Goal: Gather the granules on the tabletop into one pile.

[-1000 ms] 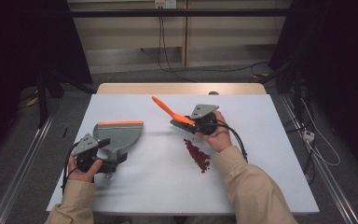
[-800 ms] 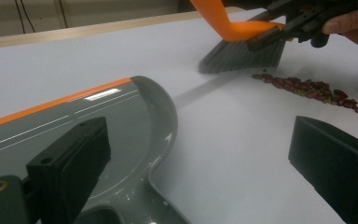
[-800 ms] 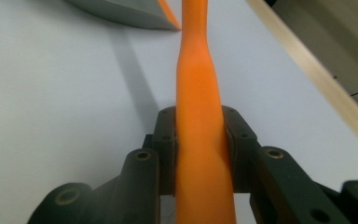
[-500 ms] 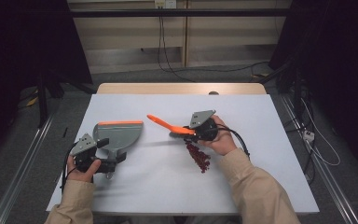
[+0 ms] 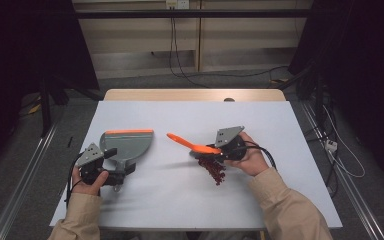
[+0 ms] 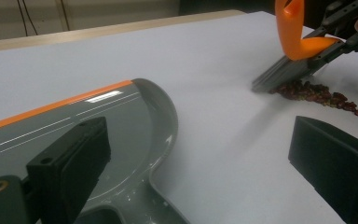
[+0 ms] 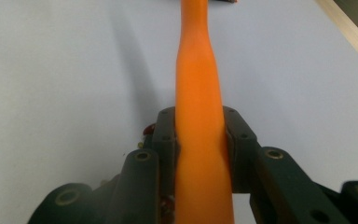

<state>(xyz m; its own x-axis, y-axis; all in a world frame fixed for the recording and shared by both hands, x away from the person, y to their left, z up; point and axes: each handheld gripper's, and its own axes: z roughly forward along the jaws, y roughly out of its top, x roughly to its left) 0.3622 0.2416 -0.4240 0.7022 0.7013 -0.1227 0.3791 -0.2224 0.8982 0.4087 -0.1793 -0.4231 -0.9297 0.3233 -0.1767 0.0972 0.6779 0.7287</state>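
The counter (image 5: 190, 200) is a flat, matte, pale grey surface; all positions below are given relative to the dustpan.

The dustpan (image 5: 129, 146) lies flat on the counter at the person's left. It is smooth grey plastic with a glossy sheen, rounded rear corners and a straight orange lip along its far edge. The left hand-held gripper (image 5: 107, 155) sits at its handle end, the handle lying between the black jaws; whether the pads press on it cannot be told.

The brush (image 5: 192, 145) is to the right of the dustpan, well apart from it. Its handle is smooth orange plastic, tapered and slightly curved; its bristle block is dark grey and ribbed. The right hand-held gripper (image 7: 200, 154) is clamped on the handle.

Change over the last second: the brush has travelled across the counter toward the dustpan and its handle has dropped to a flatter angle. The bristles now rest at the near end of the debris (image 6: 314, 92).

The debris is a loose, narrow heap of small dark red granules, right of the dustpan, beside the bristles. Judgement: a sweeping stroke is under way; the heap remains far from the dustpan lip.
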